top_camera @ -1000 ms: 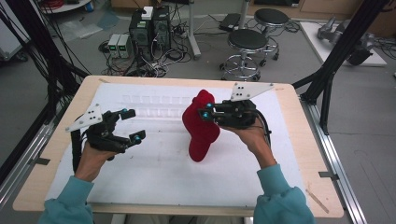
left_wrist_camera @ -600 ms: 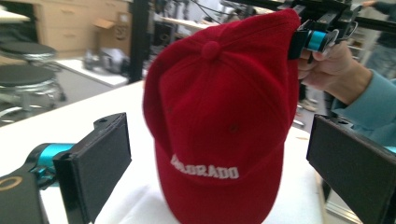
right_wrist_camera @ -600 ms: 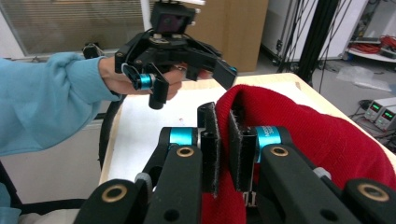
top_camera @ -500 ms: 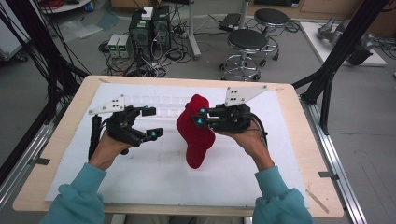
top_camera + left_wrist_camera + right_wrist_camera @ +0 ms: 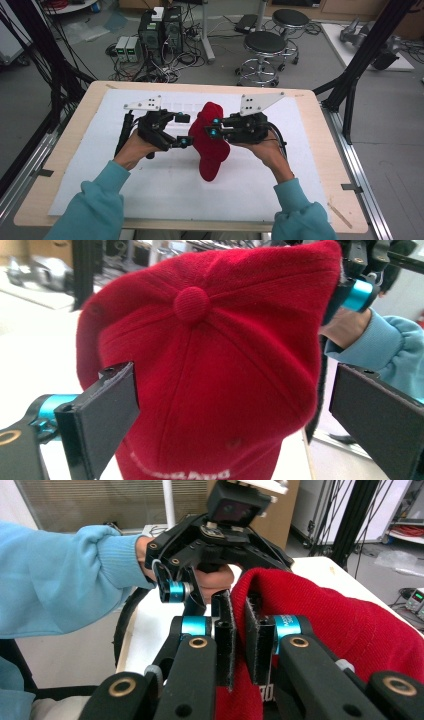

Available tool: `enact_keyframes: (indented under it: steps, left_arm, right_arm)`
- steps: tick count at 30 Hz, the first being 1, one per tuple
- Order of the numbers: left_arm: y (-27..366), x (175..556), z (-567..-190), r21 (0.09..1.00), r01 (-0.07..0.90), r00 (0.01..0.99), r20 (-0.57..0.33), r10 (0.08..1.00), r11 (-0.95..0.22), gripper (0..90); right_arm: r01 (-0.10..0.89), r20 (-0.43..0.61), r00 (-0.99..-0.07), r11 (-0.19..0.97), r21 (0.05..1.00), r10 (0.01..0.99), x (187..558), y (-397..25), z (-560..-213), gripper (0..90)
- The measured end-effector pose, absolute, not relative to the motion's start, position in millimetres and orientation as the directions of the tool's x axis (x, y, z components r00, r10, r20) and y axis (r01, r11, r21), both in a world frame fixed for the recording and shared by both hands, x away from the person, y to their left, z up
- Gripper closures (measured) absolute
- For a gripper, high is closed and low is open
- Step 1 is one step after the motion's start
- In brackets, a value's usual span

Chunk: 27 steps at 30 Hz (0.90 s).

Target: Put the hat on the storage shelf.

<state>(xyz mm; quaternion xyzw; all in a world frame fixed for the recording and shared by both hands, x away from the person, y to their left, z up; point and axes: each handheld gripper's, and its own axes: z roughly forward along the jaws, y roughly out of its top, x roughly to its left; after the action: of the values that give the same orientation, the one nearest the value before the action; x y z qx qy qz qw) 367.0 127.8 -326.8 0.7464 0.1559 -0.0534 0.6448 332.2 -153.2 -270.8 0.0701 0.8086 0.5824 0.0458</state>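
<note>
A red cap [image 5: 210,145] hangs above the white mat [image 5: 100,165] at the table's middle, its crown to the left and its brim pointing down. My right gripper [image 5: 215,127] is shut on the cap's edge, and in the right gripper view the red fabric [image 5: 340,625] sits pinched between the pads of that gripper [image 5: 239,605]. My left gripper [image 5: 184,130] stands open right beside the cap's left side. In the left gripper view its jaws [image 5: 232,385] flank the crown [image 5: 210,365], with the top button facing the camera; I cannot tell whether they touch it.
The mat covers most of a wooden table [image 5: 320,130]. Beyond the far edge stand two stools [image 5: 265,45] and computer boxes with cables [image 5: 160,25]. Black frame poles [image 5: 370,45] rise at both sides.
My left gripper has moved right, up to the cap, still open. The right gripper has shifted slightly left with the cap held in it.
</note>
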Motion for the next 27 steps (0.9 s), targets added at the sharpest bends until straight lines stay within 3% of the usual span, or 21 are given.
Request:
enact_keyframes:
  steps: [8,11,15,22,27]
  left_arm:
    - [116.4,368.8,-332.5,0.927,0.32,0.941,-0.289,0.175,-0.194,6.5]
    - [115.8,369.2,-333.4,0.925,0.32,0.942,-0.289,0.169,-0.203,10.5]
    - [116.3,368.2,-332.9,0.93,0.302,0.948,-0.27,0.168,-0.211,23.3]
    - [116.5,362.6,-330.6,0.938,0.264,0.96,-0.233,0.156,-0.225,55.7]
    - [114.5,358.5,-329.6,0.941,0.241,0.964,-0.203,0.174,-0.238,69.4]
  right_arm:
    - [0.055,0.005,-0.988,0.318,0.946,0.156,332.2,-152.2,-271.4,84.5]
    - [0.052,0.004,-0.988,0.316,0.947,0.152,332.5,-151.5,-271.7,84.4]
    - [0.046,-0.001,-0.989,0.321,0.946,0.145,332.5,-150.2,-272.2,84.4]
    - [0.046,-0.007,-0.988,0.338,0.94,0.155,332.2,-149.4,-274.6,84.2]
    - [0.046,-0.013,-0.986,0.348,0.936,0.163,332.2,-148.8,-277.3,84.0]
